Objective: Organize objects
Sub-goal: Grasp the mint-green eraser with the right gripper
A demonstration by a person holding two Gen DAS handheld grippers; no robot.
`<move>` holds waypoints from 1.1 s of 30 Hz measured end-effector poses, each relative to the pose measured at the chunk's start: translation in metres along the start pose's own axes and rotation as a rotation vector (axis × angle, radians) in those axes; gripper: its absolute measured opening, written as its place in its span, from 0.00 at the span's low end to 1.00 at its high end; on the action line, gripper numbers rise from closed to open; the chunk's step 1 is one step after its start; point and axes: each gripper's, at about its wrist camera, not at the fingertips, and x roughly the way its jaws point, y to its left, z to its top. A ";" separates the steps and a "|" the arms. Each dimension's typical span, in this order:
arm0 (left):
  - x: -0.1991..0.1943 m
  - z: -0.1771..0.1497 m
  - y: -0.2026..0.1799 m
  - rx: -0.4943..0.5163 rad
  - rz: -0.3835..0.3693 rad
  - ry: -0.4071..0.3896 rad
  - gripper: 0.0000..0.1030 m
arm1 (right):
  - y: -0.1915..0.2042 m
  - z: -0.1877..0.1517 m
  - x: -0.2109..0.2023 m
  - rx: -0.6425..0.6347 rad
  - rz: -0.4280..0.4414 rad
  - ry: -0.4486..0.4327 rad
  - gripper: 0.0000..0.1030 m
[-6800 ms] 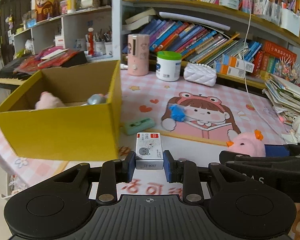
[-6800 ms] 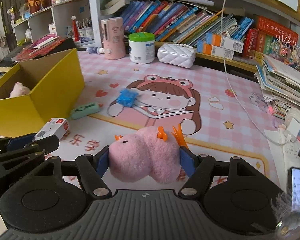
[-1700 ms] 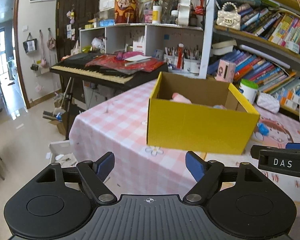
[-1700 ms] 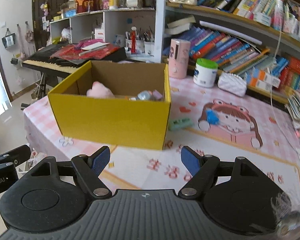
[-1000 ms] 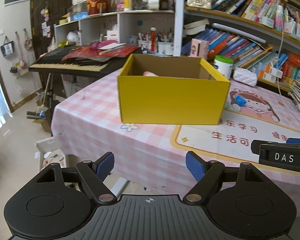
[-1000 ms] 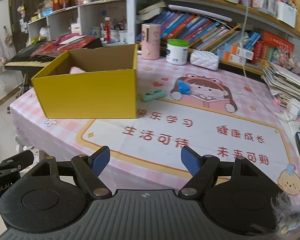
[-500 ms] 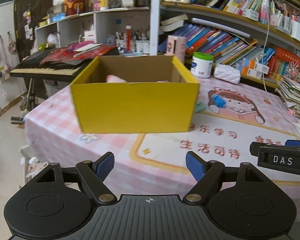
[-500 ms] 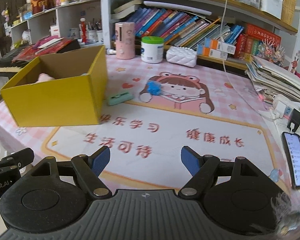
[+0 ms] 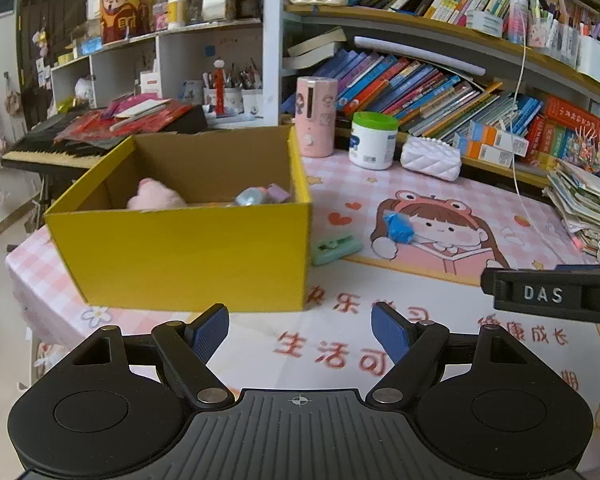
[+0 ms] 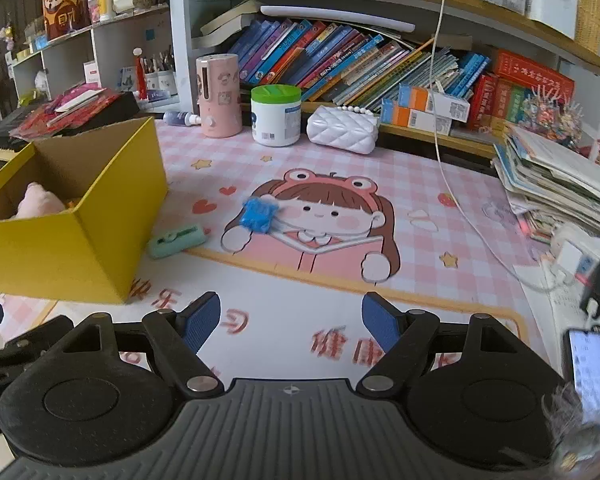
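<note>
My left gripper (image 9: pixel 299 330) is spread wide with nothing between its blue pads, hanging over the near edge of the printed mat (image 9: pixel 380 344). My right gripper (image 10: pixel 291 320) is likewise released and empty, over the same mat. Just ahead and to the left of my left gripper stands the yellow box (image 9: pixel 188 248), open on top; inside it I see a pink plush toy (image 9: pixel 154 198) and a few small things at the far right corner that I cannot make out well. Beyond the box's right front corner, just beside it, a green clip (image 9: pixel 335 245) lies flat on the mat. Further ahead and a little right of it, a blue crumpled thing (image 9: pixel 398 229) rests on the cartoon girl print. From my right gripper, both lie ahead to the left. At the far edge stand a pink canister (image 9: pixel 317 117), a green-lidded jar (image 9: pixel 373 141) and a white quilted purse (image 9: pixel 431 158).
</note>
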 end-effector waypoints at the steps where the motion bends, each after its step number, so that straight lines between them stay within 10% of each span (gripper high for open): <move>1: 0.002 0.001 -0.004 0.001 0.004 -0.001 0.78 | -0.004 0.003 0.004 -0.003 0.010 -0.001 0.74; 20: 0.010 -0.011 -0.015 -0.103 0.209 0.071 0.78 | 0.015 0.031 0.093 -0.232 0.372 0.002 0.61; 33: 0.004 -0.016 -0.006 -0.135 0.320 0.101 0.78 | 0.065 0.040 0.163 -0.334 0.431 0.038 0.63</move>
